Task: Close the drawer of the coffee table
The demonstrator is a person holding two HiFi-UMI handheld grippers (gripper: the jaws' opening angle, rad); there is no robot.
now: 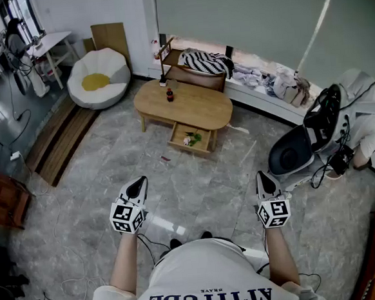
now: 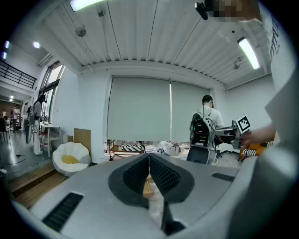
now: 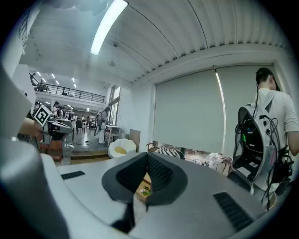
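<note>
Drawer (image 1: 186, 147) is hanging wide open out of the near side of the oval wooden desk (image 1: 200, 109). That desk sits on the grey marble floor (image 1: 197, 190) toward the far middle of the room, well apart from the person wearing the head camera. Inside the drawer there's a small green and whitish thing (image 1: 192, 138), can't really tell what it is. On the desk top, toward its far left end, stands a small dark bottle (image 1: 169, 94). Both tongs are held out in front of the person at the near side of the scene, nowhere close to the drawer: left tongs (image 1: 140, 181) on the left, right tongs (image 1: 260, 175) on the right. In the left gripper view the two dark ribbed pads (image 2: 163, 175) are pressed together at the tips with nothing between them. The right gripper view shows the same deal, fully closed and empty, and through the slit below the pads you can just catch the open drawer far off. Other stuff around: a white beanbag chair (image 1: 98, 77) with a yellow middle off to the far left of the desk, a striped cushion (image 1: 205, 62) just behind the desk, a tiny red scrap (image 1: 165, 159) on the floor left of the drawer, and another person (image 1: 369, 115) over at the right edge.
</note>
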